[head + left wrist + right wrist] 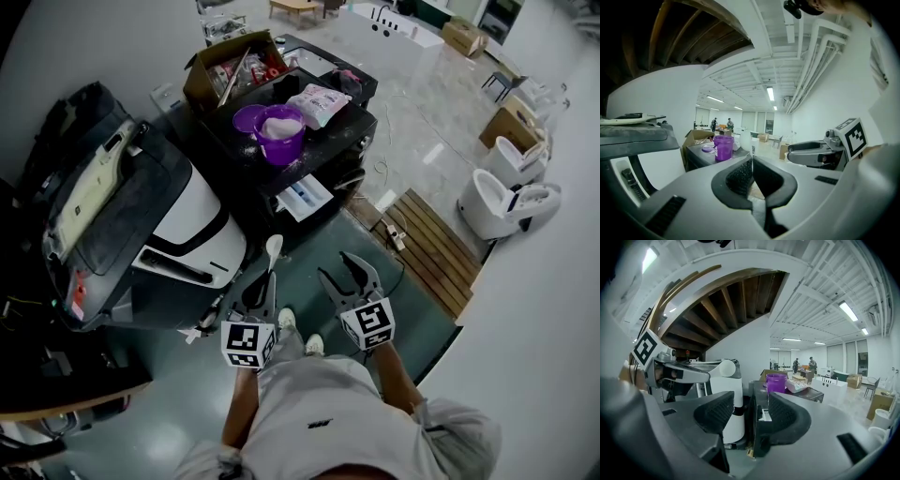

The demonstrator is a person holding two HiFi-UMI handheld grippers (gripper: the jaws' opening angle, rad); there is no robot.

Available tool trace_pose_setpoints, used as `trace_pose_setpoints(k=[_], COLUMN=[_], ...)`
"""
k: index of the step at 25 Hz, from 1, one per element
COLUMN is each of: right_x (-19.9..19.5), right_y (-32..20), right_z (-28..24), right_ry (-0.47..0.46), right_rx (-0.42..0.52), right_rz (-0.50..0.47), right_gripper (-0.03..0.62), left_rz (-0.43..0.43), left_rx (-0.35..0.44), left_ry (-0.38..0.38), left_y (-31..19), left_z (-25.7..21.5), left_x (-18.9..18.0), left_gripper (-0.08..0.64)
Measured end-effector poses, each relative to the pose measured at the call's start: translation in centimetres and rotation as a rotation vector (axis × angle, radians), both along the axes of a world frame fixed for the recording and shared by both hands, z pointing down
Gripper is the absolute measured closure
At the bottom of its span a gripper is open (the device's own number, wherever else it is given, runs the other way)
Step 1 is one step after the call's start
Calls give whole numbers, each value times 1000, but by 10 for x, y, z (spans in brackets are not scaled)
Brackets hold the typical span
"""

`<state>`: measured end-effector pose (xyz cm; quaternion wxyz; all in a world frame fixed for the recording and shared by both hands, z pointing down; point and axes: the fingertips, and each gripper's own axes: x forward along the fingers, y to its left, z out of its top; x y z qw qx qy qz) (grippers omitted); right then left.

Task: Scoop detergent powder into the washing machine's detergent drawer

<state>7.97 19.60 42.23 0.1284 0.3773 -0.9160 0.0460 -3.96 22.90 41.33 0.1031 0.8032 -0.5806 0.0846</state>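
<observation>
The left claw (265,281) is clamping the handle of a white spoon (273,247). The bowl is pointing toward 12 o'clock and looks empty, though it is too small to be sure. The right claw (336,265), at 3 o'clock of the left, is standing wide with nothing between its jaws. Both are hanging low in front of the person, apart from the washer (349,141).

On the washer's top a purple tub (281,131) is sitting open with white powder in it. Its lid (247,119) is lying just beside it at 9 o'clock, and a detergent bag (319,103) at 2 o'clock. What looks like the drawer (305,195) is sticking out of the washer's front at 6 o'clock of the tub, between tub and claws.

The scooping seems not yet begun; this is the approach. The next move is calling for the left claw to lift toward 12 o'clock, dip the bowl into the tub, then carry it level back to the drawer.
</observation>
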Motion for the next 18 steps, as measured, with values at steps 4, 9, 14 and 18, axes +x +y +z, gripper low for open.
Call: trace_pose_setpoints(k=[4,9,14,18], right_x=[-13,-31,-52,-69], right_y=[-24,-55,-89,-111], right_z=[-1,-2,0,1], right_ry=[19,32,42,49], right_rx=[-2,2,2,3], right_rz=[18,44,77,105], right_gripper=[369,370,370,370], left_rz=[14,43,71,93], left_rx=[-19,-16,-16,-13], left_ry=[13,24,32,43], left_y=[-25,-61,-97,-123], left_z=[6,6,9,9], left_x=[-13,-33,-56,-74], left_gripper=[545,545,545,545])
